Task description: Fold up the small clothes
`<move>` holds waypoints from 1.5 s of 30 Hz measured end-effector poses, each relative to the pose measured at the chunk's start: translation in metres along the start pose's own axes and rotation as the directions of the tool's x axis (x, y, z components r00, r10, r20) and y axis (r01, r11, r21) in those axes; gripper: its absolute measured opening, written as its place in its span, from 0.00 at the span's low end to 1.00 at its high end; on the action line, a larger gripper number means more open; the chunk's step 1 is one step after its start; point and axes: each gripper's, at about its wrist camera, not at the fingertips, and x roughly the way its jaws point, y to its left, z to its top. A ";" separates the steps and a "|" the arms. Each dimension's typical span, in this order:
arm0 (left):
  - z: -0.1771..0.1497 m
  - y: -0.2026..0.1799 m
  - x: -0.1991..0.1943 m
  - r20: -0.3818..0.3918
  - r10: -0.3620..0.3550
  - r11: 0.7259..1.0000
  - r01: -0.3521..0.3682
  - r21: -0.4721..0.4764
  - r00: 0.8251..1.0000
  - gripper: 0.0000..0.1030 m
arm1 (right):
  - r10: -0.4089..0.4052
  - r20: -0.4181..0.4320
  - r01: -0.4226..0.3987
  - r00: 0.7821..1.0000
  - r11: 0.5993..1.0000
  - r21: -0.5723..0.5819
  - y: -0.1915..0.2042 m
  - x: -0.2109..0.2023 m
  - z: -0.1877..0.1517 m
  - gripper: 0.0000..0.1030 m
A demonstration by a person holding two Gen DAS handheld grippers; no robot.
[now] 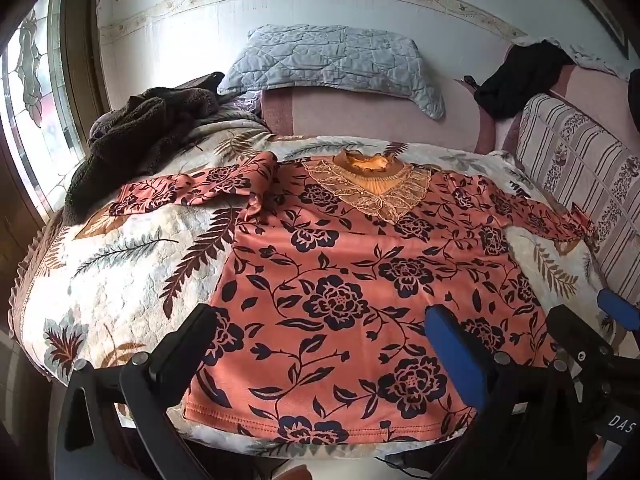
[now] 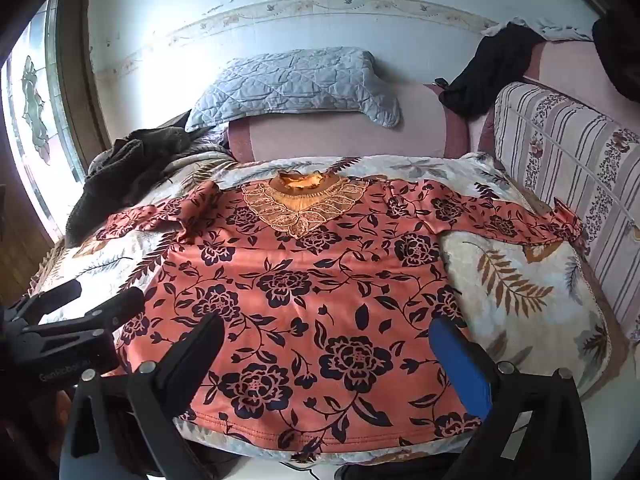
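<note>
We are looking down along both tools at a bed, and the thing to fold is a blouse [image 1: 360, 280], orange with dark flowers, spread face up across the middle of both frames. Its hem runs along the near edge of the bedspread [image 1: 120, 264] at the bottom of each picture, and its lace collar [image 1: 376, 192] points toward the top centre. One sleeve [image 1: 192, 192] reaches toward the left of the frame with a crumpled bunch at the shoulder; the other sleeve [image 2: 500, 216] stretches to the right edge, its cuff close to a striped cushion [image 2: 560, 168].

The left gripper [image 1: 320, 340] hangs above the hem with its fingers wide apart and nothing between them. The right gripper [image 2: 328, 352] does the same, fingers spread, empty, above the lower middle of the blouse. In the right view the left tool shows at the lower left edge.

We judge the cloth to be thin, light and limp, with a smooth, slightly shiny face that may slide on itself and on the plush bedspread. It will sag and crease wherever it is lifted, so it wants two holds at once. The lace at the neck looks delicate and we would leave it alone. Good places to pinch, in our view, are the stitched hem corners at the lower left and lower right of the frame, or a cuff and its shoulder seam for bringing a sleeve across. No fold has been made yet.

A brown fleece [image 1: 132, 140] lies at the upper left and a grey pillow [image 1: 332, 64] at the top centre.
</note>
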 end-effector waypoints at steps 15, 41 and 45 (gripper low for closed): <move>-0.005 -0.003 0.005 -0.020 0.005 1.000 -0.004 0.024 1.000 1.00 | -0.004 0.005 0.004 1.000 1.000 0.008 0.000 0.001 0.001 1.00; -0.004 -0.005 0.008 -0.021 -0.006 1.000 0.007 0.021 1.000 1.00 | -0.025 -0.013 0.025 1.000 1.000 0.009 0.002 0.012 0.002 1.00; -0.003 -0.004 0.007 -0.020 -0.008 1.000 0.009 0.016 1.000 1.00 | -0.029 -0.014 0.029 0.999 1.000 0.007 0.002 0.012 0.002 1.00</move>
